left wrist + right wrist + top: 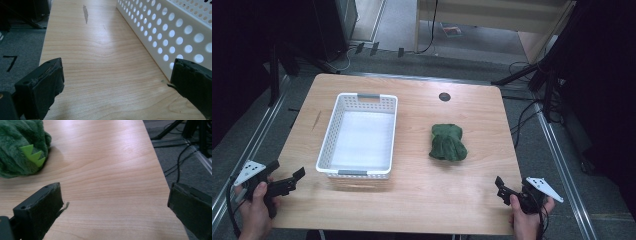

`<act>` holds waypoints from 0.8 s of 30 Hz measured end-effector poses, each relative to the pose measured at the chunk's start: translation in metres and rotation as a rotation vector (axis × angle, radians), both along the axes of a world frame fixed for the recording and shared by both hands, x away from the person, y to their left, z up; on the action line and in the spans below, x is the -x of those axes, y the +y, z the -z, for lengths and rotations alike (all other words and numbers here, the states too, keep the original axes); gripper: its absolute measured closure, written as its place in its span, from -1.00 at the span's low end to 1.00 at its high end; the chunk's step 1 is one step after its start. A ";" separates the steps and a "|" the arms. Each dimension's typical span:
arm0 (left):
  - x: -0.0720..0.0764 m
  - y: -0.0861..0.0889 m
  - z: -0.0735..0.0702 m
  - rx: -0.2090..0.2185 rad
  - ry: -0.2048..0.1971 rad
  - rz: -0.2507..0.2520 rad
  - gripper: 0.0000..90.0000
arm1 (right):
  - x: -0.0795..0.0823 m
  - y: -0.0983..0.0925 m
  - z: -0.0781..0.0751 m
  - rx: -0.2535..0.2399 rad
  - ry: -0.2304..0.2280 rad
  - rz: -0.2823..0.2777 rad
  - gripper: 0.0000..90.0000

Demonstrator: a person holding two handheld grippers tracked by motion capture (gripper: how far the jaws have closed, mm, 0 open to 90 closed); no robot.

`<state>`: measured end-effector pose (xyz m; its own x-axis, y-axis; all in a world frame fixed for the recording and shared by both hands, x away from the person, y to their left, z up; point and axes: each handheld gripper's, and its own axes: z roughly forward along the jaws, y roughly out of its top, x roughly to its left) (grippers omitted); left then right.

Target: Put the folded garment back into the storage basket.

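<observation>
Green plush toy lies on the tabletop, right of the white basket, w/ clear wood between. Left claw spread wide nr the basket's front left corner. Right claw spread too, well short of the toy, nothing pinched.

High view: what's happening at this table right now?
A person holds a left gripper and a right gripper at the near corners of the wooden table, both open and holding nothing. A green plush toy lies right of centre, apart from the empty white perforated basket on the left. Nothing has been picked up yet.
</observation>
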<state>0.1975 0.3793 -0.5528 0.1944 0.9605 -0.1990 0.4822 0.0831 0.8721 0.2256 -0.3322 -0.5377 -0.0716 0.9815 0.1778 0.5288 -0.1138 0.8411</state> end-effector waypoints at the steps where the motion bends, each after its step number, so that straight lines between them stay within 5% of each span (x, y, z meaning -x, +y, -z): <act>1: 0.000 0.000 0.000 0.000 0.000 0.000 -1.00 | 0.000 0.000 0.000 0.000 0.000 0.000 -1.00; 6: 0.000 0.000 0.000 -0.003 -0.002 -0.003 -1.00 | -0.002 0.008 -0.005 -0.002 0.001 -0.020 -1.00; 10: 0.000 0.000 0.000 -0.004 -0.001 -0.002 -1.00 | -0.006 0.021 -0.013 0.069 0.006 -0.024 -0.99; 24: 0.000 0.000 0.000 0.007 0.002 -0.002 -1.00 | -0.022 0.060 -0.040 0.055 0.075 -0.070 -1.00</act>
